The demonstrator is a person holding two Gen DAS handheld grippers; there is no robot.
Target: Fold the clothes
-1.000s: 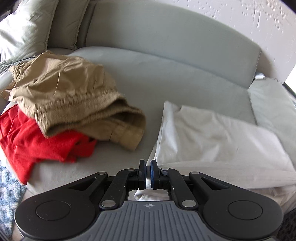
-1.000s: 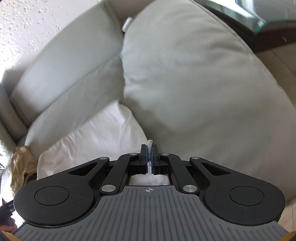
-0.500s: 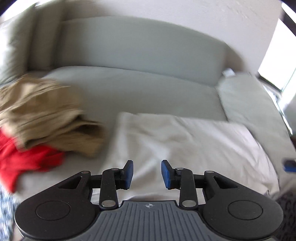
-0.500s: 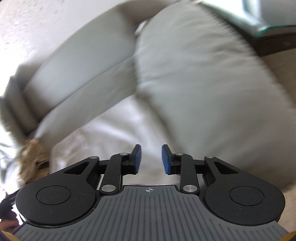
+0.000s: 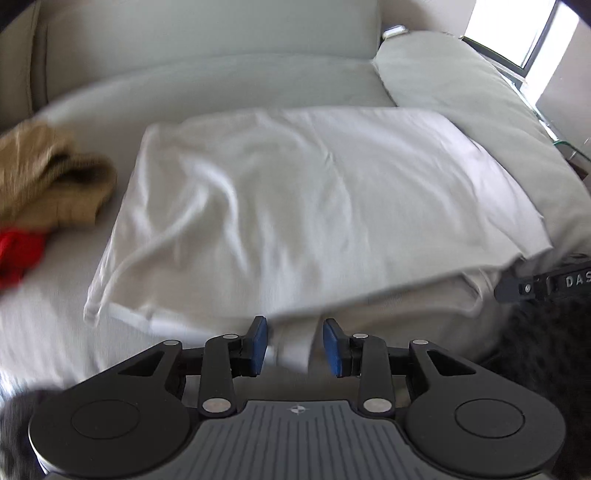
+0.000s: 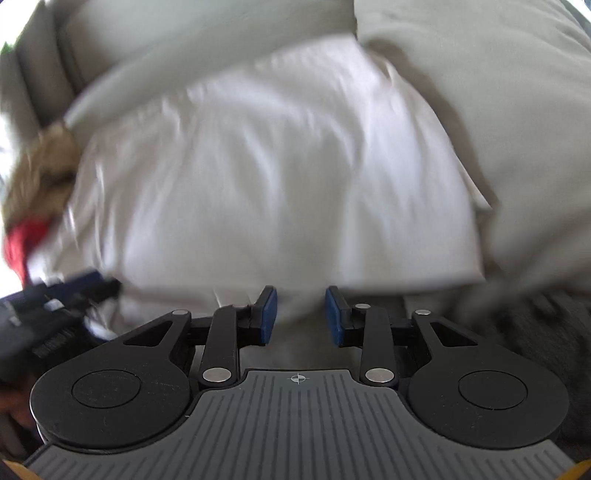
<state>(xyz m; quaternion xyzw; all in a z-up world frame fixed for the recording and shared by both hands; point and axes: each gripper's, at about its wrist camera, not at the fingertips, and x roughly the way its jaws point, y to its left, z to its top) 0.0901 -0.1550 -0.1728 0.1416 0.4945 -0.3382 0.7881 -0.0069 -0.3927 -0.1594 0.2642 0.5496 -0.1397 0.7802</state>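
Observation:
A white garment [image 5: 314, 206] lies folded flat on the grey sofa seat [image 5: 240, 85], its near edge hanging over the seat front. It also shows in the right wrist view [image 6: 280, 184]. My left gripper [image 5: 294, 345] is open and empty just in front of that near edge. My right gripper [image 6: 301, 314] is open and empty in front of the garment's near right part. The right gripper's side [image 5: 546, 280] shows at the right edge of the left wrist view, and the left gripper [image 6: 55, 306] at the left of the right wrist view.
A tan garment [image 5: 48, 177] lies on a red garment [image 5: 18, 251] at the left of the seat. A grey cushion [image 5: 461, 81] lies against the garment's right side. The sofa back [image 5: 207, 26] rises behind. Dark carpet [image 5: 546, 354] shows lower right.
Both grippers were shut on the white garment's edge a second ago. They have opened, let it go and drawn back, so the garment now lies flat on the seat.

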